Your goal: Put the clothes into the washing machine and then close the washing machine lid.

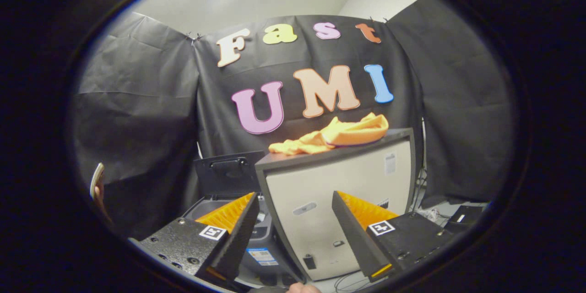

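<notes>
- Fingers of the gripper [295,231] stand spread wide with nothing between them; they hang in the air, well short of the cloth.
- Clothes: you have one orange garment [336,135], lying crumpled on the flat top of a pale boxy cabinet [334,192], beyond and above your fingers.
- The washing machine [229,201] sits lower, just beside that cabinet on its left, with its dark lid [229,171] standing up open behind the tub mouth.
- My reading is that the step in hand is the approach to the garment, with the grasp not yet made.
- Raise the gripper over the cabinet's front edge and come at the cloth from its near side, where the folds pile highest.
- Keep the fingers wide until the fabric sits between both pads, then close on a thick bunch, not a loose edge, so it lifts in one piece.
- Watch the trailing end hanging toward the machine side; it may snag the cabinet's edge.
- Count: one garment, one cabinet, one machine, one lid, one gripper with two fingers.
- A hand [97,183] shows off to the left by the booth wall.
</notes>
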